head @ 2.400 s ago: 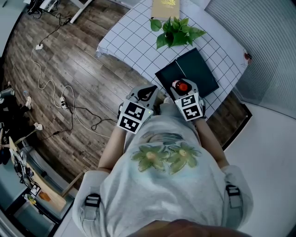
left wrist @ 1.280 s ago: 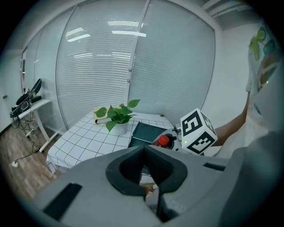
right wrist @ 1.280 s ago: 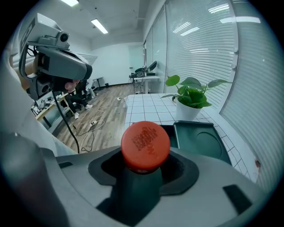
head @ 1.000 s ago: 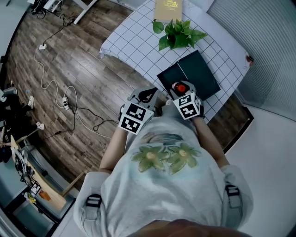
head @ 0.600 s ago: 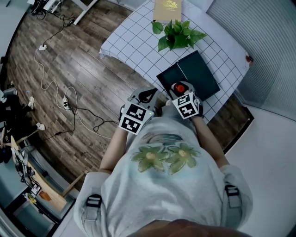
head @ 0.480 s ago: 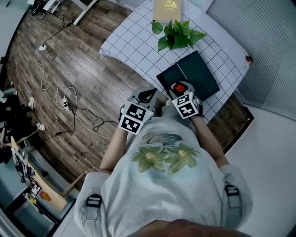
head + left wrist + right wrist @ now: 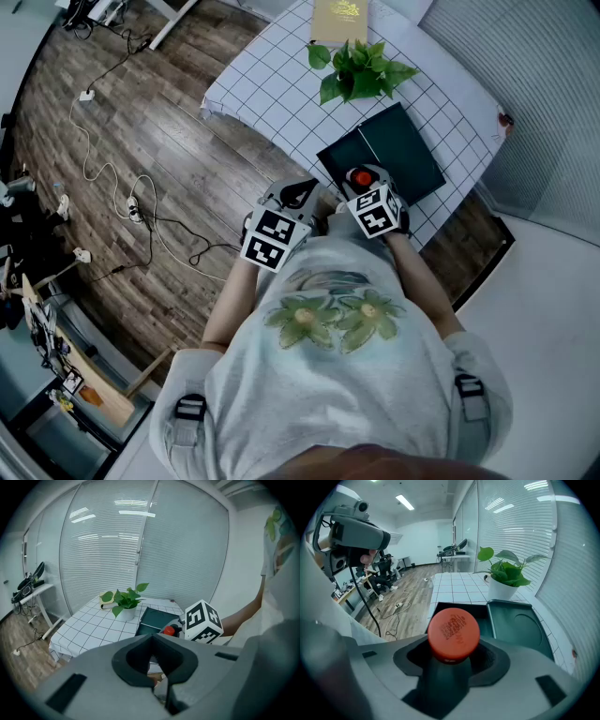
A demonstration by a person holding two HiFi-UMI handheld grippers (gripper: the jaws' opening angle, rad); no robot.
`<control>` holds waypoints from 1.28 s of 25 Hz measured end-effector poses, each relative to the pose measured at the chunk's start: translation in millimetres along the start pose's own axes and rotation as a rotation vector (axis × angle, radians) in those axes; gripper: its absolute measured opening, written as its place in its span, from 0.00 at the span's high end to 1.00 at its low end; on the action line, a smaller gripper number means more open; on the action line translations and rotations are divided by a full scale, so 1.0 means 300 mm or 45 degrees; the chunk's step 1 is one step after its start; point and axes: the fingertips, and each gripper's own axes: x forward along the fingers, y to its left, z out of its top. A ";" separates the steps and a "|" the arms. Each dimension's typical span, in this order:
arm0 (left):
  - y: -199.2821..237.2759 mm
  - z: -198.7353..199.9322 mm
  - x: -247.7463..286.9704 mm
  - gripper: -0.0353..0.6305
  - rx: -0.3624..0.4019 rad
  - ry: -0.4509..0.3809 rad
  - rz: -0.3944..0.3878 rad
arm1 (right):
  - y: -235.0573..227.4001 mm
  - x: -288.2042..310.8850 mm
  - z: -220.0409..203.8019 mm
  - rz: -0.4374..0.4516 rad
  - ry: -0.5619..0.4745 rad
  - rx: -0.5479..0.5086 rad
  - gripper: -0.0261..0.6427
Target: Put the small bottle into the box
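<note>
My right gripper (image 7: 367,194) is shut on the small bottle (image 7: 453,633), whose red cap (image 7: 360,177) sticks up between the jaws. It hovers at the near edge of the dark green box (image 7: 349,156), which lies open on the checked table (image 7: 272,89), its lid (image 7: 520,625) flat beside it on the right. The box's open half (image 7: 454,607) shows just beyond the cap. My left gripper (image 7: 298,193) is held beside the right one, off the table's near edge, its jaws shut with nothing in them. In the left gripper view the red cap (image 7: 169,630) shows next to the right gripper's marker cube.
A potted green plant (image 7: 357,66) stands behind the box, and a yellow book (image 7: 338,17) lies at the table's far end. Cables and plugs (image 7: 112,178) trail over the wooden floor on the left. A window wall with blinds runs along the table's right side.
The right gripper with the bottle has edged slightly left along the box's near edge. The left gripper has stayed where it was.
</note>
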 end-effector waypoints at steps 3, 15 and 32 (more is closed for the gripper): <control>0.000 -0.003 -0.001 0.94 -0.003 0.000 0.003 | 0.000 0.008 -0.005 -0.001 0.009 -0.003 0.63; -0.001 -0.017 -0.008 0.94 -0.013 0.009 0.018 | 0.005 0.045 -0.015 0.004 0.029 -0.010 0.63; -0.016 -0.047 -0.007 0.94 -0.027 0.019 0.022 | 0.008 0.087 -0.047 -0.014 0.071 -0.026 0.63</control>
